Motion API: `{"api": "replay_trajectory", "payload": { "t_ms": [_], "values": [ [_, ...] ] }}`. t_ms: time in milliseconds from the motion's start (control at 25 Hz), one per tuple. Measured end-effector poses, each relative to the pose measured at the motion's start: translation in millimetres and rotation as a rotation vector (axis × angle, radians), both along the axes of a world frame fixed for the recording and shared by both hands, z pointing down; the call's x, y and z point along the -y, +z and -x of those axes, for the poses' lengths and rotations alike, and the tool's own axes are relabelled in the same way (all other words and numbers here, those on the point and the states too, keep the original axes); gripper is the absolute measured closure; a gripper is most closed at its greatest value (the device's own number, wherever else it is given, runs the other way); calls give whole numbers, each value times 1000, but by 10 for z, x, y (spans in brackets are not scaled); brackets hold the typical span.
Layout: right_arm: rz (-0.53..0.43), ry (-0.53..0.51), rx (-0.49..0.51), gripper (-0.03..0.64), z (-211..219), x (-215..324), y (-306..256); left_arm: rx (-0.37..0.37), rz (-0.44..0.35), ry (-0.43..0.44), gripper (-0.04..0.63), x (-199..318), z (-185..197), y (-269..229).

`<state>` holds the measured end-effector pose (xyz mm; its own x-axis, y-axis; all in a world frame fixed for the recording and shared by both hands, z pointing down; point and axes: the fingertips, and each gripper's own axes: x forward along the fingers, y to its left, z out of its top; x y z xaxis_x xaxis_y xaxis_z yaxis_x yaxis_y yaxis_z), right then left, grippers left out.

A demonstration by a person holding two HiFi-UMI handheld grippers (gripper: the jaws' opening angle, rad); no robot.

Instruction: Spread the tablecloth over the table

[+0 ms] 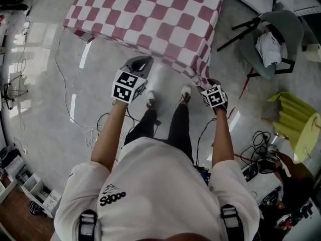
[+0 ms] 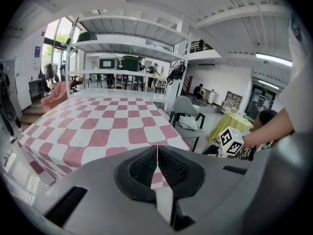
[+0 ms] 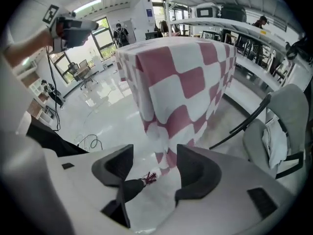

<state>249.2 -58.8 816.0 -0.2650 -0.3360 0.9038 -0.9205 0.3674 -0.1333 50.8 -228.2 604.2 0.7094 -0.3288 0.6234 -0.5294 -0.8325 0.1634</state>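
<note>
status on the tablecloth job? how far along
Done: the tablecloth lies spread flat, with its near sides draped down. In hand: the left gripper is shut on a strip of the cloth's edge. The right gripper has its jaws apart, and the hanging corner is loose between them. Left: release the left side and probably tidy that near corner.

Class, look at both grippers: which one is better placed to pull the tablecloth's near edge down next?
Probably left. The left gripper is shut on the tablecloth edge. The right gripper stands open, with the corner hanging loose between its jaws.
</note>
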Motion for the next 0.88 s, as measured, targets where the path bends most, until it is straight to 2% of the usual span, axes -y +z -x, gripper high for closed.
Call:
{"api": "replay_trajectory", "payload": {
  "t_ms": [440, 640, 880],
  "values": [
    [-137, 85, 36, 322, 96, 404, -503, -24, -7, -22, 568, 101, 86, -27],
    [-242, 148, 43, 341, 225, 612, -1050, -58, -41, -10, 566, 141, 158, -254],
    [-411, 302, 39, 410, 267, 875, -1933, -105, -99, 9, 568, 201, 370, -624]
  ]
}}
